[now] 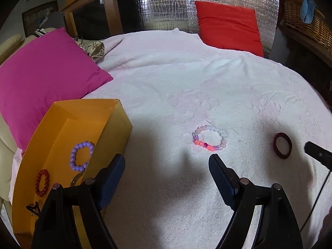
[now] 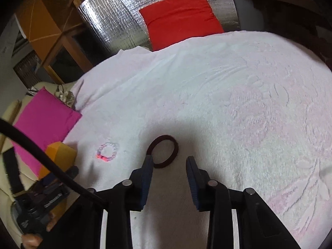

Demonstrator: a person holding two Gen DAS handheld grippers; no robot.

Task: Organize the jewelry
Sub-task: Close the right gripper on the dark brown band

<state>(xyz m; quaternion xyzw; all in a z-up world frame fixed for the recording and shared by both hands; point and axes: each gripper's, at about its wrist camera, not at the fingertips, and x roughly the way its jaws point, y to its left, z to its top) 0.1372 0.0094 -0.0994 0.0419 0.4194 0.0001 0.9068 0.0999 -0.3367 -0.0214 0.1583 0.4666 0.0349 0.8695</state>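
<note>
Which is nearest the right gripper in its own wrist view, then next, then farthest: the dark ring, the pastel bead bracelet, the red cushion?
From the right gripper:
1. Dark ring, just ahead, beside the left fingertip.
2. Pastel bead bracelet, farther left on the white blanket.
3. Red cushion, far back by the foil.

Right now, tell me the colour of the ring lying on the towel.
Dark maroon ring; clearest in the right wrist view.

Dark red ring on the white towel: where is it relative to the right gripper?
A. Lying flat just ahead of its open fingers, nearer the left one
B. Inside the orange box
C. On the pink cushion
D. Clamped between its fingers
A: the dark red ring lies flat on the white towel just ahead of the open right gripper, beside its left fingertip, ungrasped.
</note>
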